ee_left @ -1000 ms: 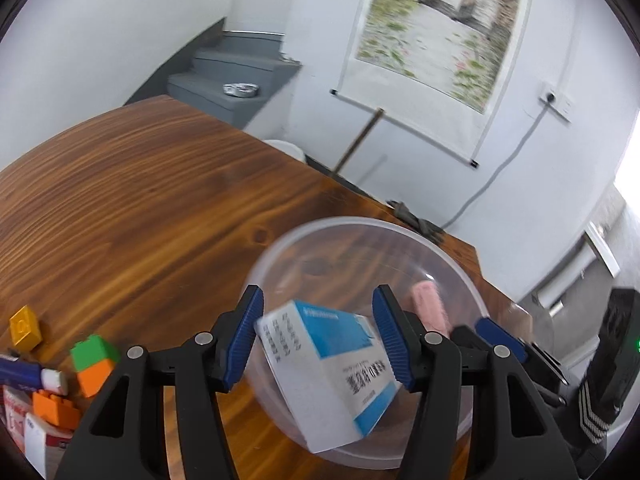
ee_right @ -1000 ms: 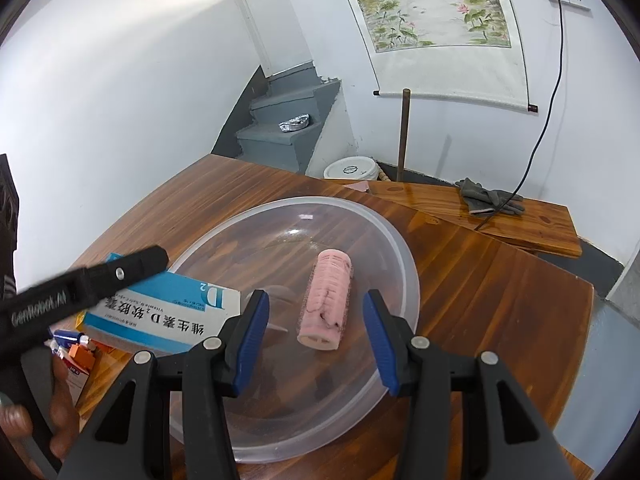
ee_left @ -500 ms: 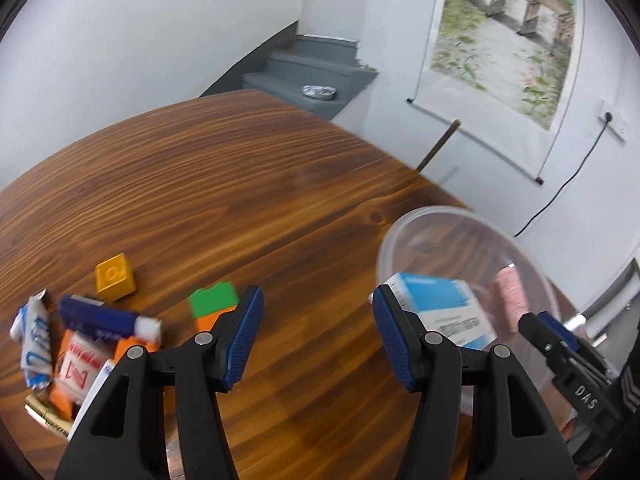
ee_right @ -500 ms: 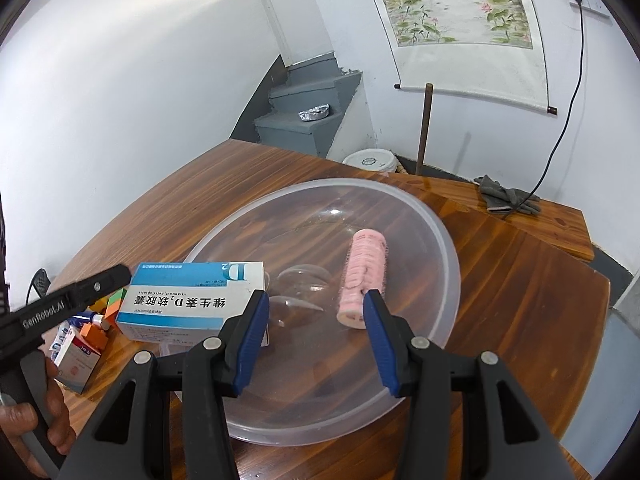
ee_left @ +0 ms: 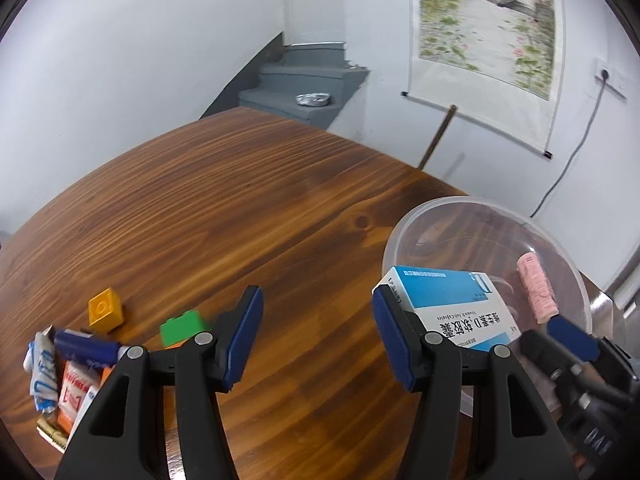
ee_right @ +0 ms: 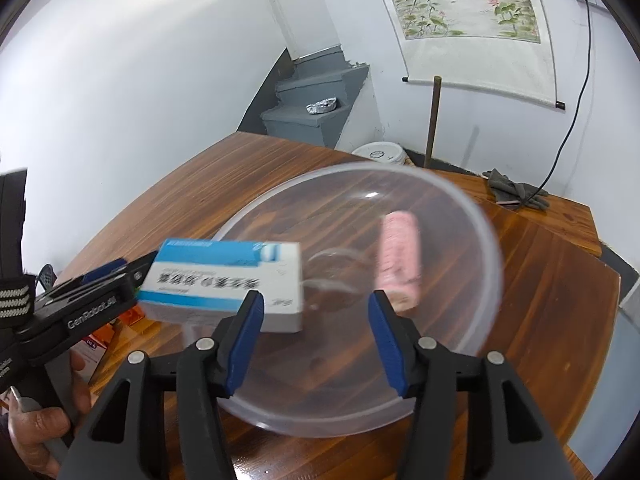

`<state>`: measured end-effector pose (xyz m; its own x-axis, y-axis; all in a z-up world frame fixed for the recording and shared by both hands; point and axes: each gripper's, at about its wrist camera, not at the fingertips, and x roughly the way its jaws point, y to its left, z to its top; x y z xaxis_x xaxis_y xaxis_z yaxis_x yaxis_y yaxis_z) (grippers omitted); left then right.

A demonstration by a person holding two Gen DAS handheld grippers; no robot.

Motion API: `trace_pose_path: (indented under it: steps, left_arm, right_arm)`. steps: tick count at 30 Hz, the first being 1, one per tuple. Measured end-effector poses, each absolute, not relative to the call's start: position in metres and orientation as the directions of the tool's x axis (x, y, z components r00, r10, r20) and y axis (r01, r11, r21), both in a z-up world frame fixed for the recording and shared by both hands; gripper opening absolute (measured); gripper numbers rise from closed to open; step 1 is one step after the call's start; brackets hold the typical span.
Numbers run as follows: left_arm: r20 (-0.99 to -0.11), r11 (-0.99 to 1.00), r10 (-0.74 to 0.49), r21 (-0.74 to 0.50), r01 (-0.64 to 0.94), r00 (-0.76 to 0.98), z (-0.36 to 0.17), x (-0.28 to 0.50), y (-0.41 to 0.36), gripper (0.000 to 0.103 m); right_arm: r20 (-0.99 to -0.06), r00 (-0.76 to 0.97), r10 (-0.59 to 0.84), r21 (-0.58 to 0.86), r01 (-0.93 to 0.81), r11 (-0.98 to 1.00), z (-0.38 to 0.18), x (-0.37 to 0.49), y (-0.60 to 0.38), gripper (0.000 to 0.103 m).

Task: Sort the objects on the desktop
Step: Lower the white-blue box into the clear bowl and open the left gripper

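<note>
1. Left view only: yellow block [ee_left: 105, 311], green block [ee_left: 185, 327] and a heap of small packets [ee_left: 68, 380] on the surface [ee_left: 240, 208].
2. Right view only: grey gloves [ee_right: 516, 192], a hand [ee_right: 40, 432].
3. Clear bowl [ee_right: 486, 224]: pink roll [ee_right: 400, 260] inside, blue-and-white box [ee_right: 224, 284] over its rim.
4. Left gripper [ee_left: 316, 336] fingers apart, empty; right gripper [ee_right: 316, 340] fingers opening, nothing between.

Glossy varnished wood table [ee_left: 240, 208]; clear smooth plastic bowl [ee_right: 492, 248]; matt cardboard box [ee_right: 224, 280].

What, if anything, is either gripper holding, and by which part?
Nothing. The left gripper is open and empty; the right gripper has its jaws opening, nothing between them.
</note>
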<state>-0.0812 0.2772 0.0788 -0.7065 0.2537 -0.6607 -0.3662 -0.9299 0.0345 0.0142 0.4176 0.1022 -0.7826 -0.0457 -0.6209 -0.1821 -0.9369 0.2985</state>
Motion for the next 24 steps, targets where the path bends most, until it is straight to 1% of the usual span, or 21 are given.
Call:
trace_pose_path:
  steps: [2, 5, 6, 12, 15, 17, 19, 21, 24]
  left_arm:
    - [-0.653, -0.923, 0.249, 0.063, -0.379, -0.715, 0.080, -0.080, 0.284, 0.061]
    - [-0.637, -0.919, 0.216, 0.122, -0.374, -0.740, 0.082, -0.078, 0.296, 0.061]
    - [-0.632, -0.917, 0.217, 0.130, -0.378, -0.744, 0.083, -0.078, 0.295, 0.061]
    - [-0.618, -0.904, 0.251, 0.126, -0.408, -0.745, 0.091, -0.075, 0.290, 0.061]
    - [-0.629, -0.897, 0.261, 0.121, -0.424, -0.732, 0.091, -0.072, 0.290, 0.061]
    - [-0.636, -0.893, 0.272, 0.112, -0.436, -0.722, 0.092, -0.071, 0.290, 0.061]
    - [-0.636, -0.885, 0.288, 0.109, -0.453, -0.715, 0.094, -0.068, 0.290, 0.061]
    - [-0.633, -0.879, 0.282, 0.130, -0.458, -0.721, 0.096, -0.063, 0.293, 0.061]
    - [-0.622, -0.864, 0.283, 0.165, -0.475, -0.730, 0.101, -0.056, 0.292, 0.061]
  right_arm:
    - [-0.628, -0.776, -0.063, 0.290, -0.159, -0.944, 0.102, 0.013, 0.413, 0.069]
    - [-0.661, -0.744, -0.094, 0.239, -0.091, -0.967, 0.101, 0.006, 0.397, 0.074]
    - [-0.659, -0.745, -0.104, 0.231, -0.068, -0.971, 0.101, 0.006, 0.393, 0.076]
    - [-0.654, -0.712, -0.255, 0.219, 0.144, -0.965, 0.104, 0.014, 0.364, 0.076]
    - [-0.664, -0.628, -0.406, 0.317, 0.255, -0.913, 0.098, 0.016, 0.350, 0.077]
    - [-0.670, -0.602, -0.435, 0.331, 0.282, -0.900, 0.097, 0.019, 0.344, 0.077]
    - [-0.650, -0.607, -0.458, 0.340, 0.306, -0.889, 0.100, 0.026, 0.342, 0.077]
    - [-0.646, -0.592, -0.481, 0.361, 0.318, -0.877, 0.100, 0.030, 0.341, 0.077]
    - [-0.648, -0.585, -0.487, 0.342, 0.348, -0.873, 0.102, 0.039, 0.336, 0.077]
